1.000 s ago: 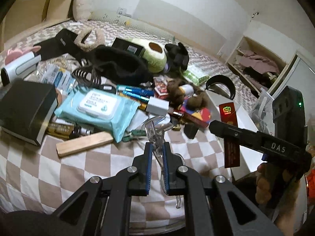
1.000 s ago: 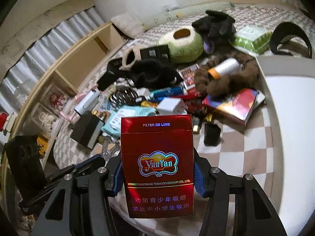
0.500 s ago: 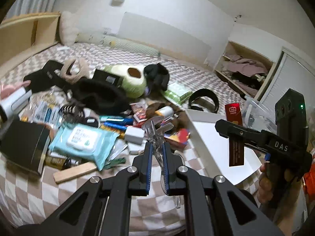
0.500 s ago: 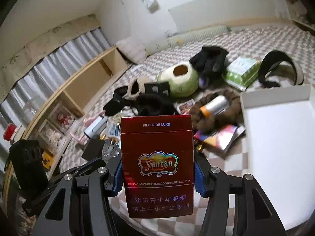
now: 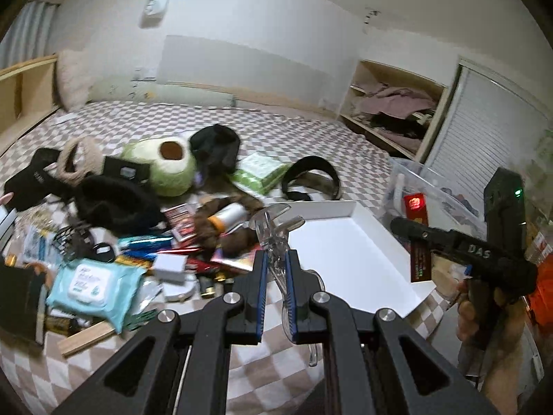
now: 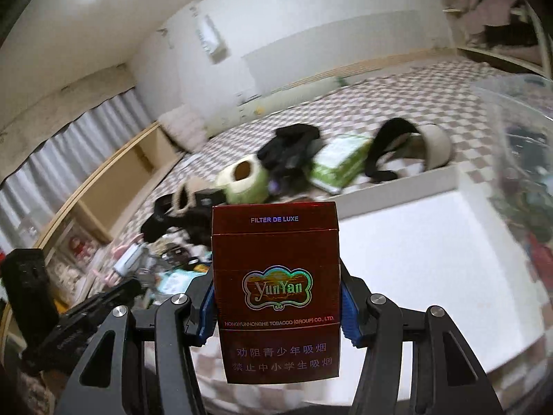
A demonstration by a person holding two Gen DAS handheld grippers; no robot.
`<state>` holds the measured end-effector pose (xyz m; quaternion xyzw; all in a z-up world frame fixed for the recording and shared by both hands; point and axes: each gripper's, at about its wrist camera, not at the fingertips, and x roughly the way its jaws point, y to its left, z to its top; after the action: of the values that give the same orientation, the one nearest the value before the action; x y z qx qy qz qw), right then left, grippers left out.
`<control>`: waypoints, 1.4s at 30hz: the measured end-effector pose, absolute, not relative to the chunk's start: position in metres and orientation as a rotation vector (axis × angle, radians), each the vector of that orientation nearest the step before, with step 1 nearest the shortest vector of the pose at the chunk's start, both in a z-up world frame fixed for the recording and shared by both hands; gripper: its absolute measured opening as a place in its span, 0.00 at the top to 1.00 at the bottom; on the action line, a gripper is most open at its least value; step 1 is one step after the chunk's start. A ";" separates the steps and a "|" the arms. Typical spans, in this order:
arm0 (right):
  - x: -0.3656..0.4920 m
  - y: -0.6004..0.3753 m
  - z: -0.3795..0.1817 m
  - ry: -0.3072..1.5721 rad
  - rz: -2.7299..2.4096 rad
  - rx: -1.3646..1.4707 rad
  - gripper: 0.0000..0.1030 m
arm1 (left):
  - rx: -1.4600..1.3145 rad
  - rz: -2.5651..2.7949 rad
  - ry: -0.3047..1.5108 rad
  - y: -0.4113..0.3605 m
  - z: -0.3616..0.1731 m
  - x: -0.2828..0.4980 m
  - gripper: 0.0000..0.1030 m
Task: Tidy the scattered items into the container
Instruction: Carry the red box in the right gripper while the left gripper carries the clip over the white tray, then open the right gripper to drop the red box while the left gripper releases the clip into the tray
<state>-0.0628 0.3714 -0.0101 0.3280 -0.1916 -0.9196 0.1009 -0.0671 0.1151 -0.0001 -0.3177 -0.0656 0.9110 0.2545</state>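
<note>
Carrying is the step we are on: our right gripper [image 6: 276, 302] squeezes a red cigarette pack [image 6: 274, 290] with its jaws on both sides, and our left gripper [image 5: 275, 297] is shut tight on a clear plastic clip [image 5: 274, 231], both up in the air over the bed [image 5: 242, 128]. The pack stands up tall with its long side pointing up, and the clip points away from us (toward the white tray [image 5: 345, 242]). Next we think both must go over to the clear bin [image 5: 446, 200] and then let go.
</note>
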 end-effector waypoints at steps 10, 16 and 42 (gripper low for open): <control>-0.056 0.429 -0.041 -0.656 -2.834 1.086 0.44 | -0.826 2.382 -0.141 0.178 0.010 -0.078 0.90; -0.060 0.449 -0.056 -0.646 -2.882 1.166 0.44 | -0.829 2.330 -0.112 0.215 0.011 -0.086 0.90; -0.072 0.472 -0.104 -0.564 -2.901 1.379 0.40 | -0.996 2.264 0.080 0.287 -0.043 -0.115 0.90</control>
<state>-0.0723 0.4717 -0.1037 0.4222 -0.1727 -0.8879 -0.0597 -0.1150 0.2871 -0.0432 -0.3802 0.0305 0.8646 0.3272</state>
